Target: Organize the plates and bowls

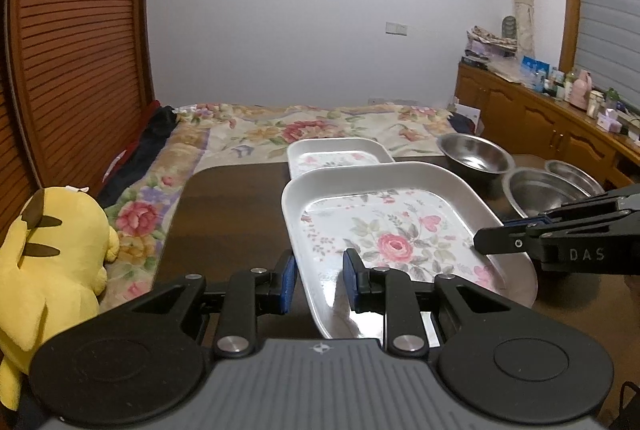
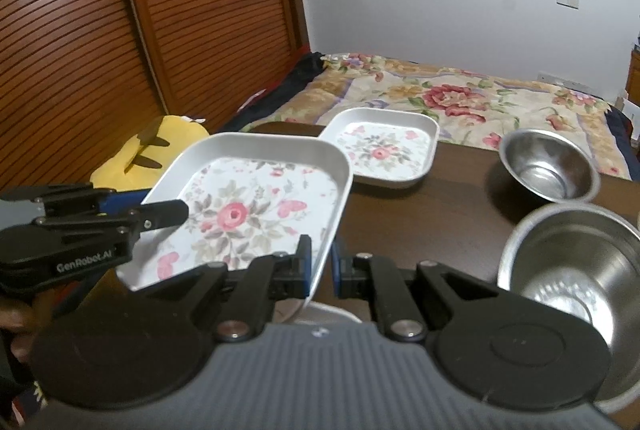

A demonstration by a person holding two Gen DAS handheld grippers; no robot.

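Both tools grip empty floral plate; steel bowls empty.

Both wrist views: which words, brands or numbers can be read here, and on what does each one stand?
"DAS": white letters on the right gripper, cut off at the picture edge.
"GenRobot.AI": white letters on the left gripper; last letters slightly blurred.
Packages on the wooden sideboard: print too small to read.
Floral trays and steel bowls: no text.
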